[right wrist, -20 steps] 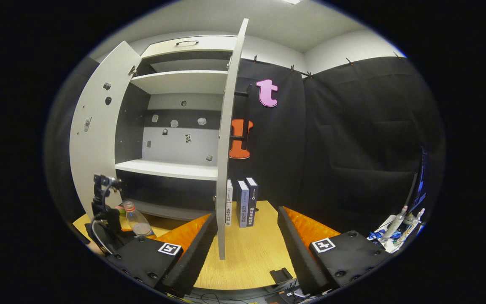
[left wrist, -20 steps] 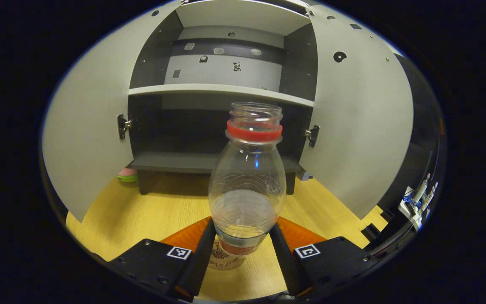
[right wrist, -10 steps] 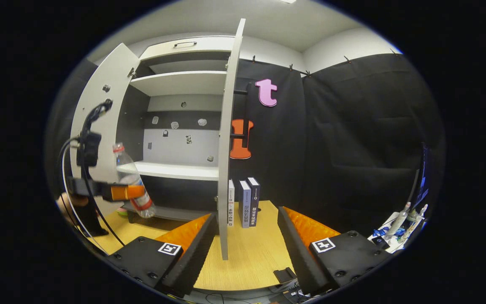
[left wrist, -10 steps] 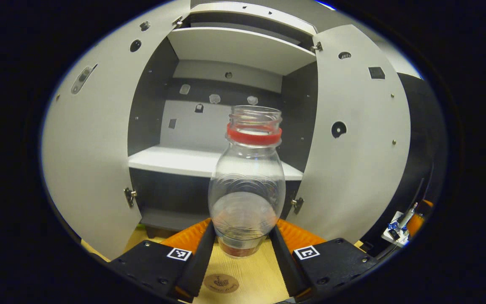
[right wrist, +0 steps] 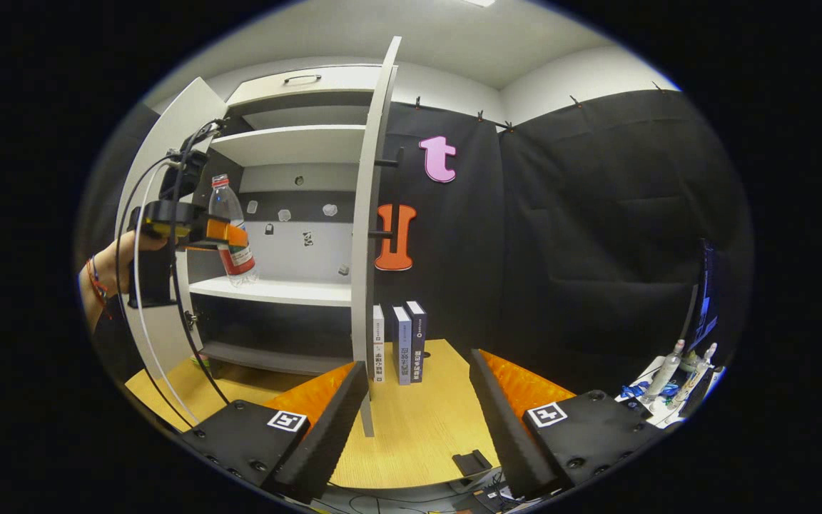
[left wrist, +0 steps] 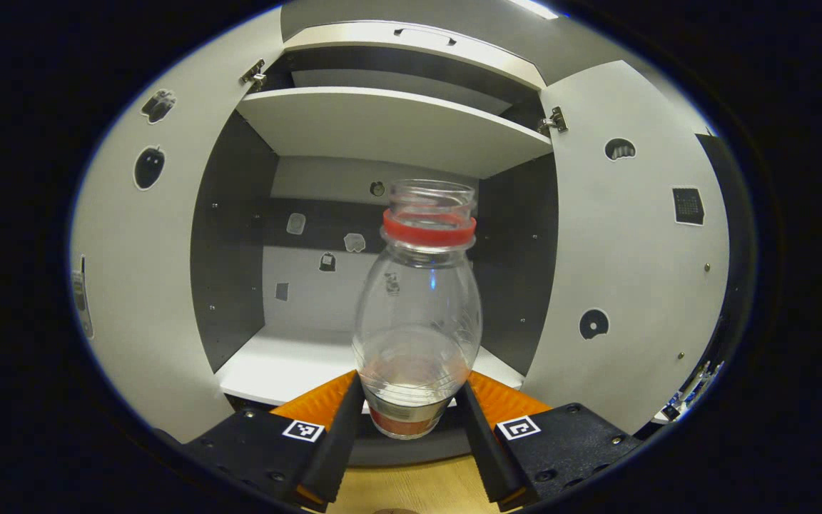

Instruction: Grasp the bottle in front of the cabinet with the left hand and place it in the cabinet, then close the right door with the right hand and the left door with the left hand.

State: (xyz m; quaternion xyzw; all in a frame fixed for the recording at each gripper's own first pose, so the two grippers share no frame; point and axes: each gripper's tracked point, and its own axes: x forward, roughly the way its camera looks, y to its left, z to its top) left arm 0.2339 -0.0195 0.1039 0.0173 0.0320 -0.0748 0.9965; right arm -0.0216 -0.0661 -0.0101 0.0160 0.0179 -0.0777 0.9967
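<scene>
The cabinet [left wrist: 389,128] stands with both doors swung wide, the left door [left wrist: 143,285] at 9 o'clock and the right door [left wrist: 632,271] at 3 o'clock in the left gripper view. Between them the middle shelf [left wrist: 290,364] lies at about 6 o'clock, low in the opening, with the shelf above it at 12.

The bottle [left wrist: 418,321] is in the air, in front of the opening and above the front edge of the middle shelf, not yet inside. It is clear, capless, with a red ring at the neck, and it stands close to upright. The left gripper [left wrist: 411,421] has both fingers pressed on its lower body, one on each side. In the right gripper view the same bottle [right wrist: 231,228] shows at 9 o'clock, held by a hand [right wrist: 122,253] in front of the shelf.

The right gripper [right wrist: 418,407] waits low, its fingers spread with nothing between them; the right door's [right wrist: 372,235] edge runs up from 6 to 12 o'clock just ahead of it, with books [right wrist: 400,343] beyond.

To do this step well, I would carry the bottle straight in, base level, well past the shelf's front lip so the doors can shut. The grip is low on a light, tall bottle, so set the base flat before letting go; a tilted release would likely tip it. Keep the neck under the upper shelf.
</scene>
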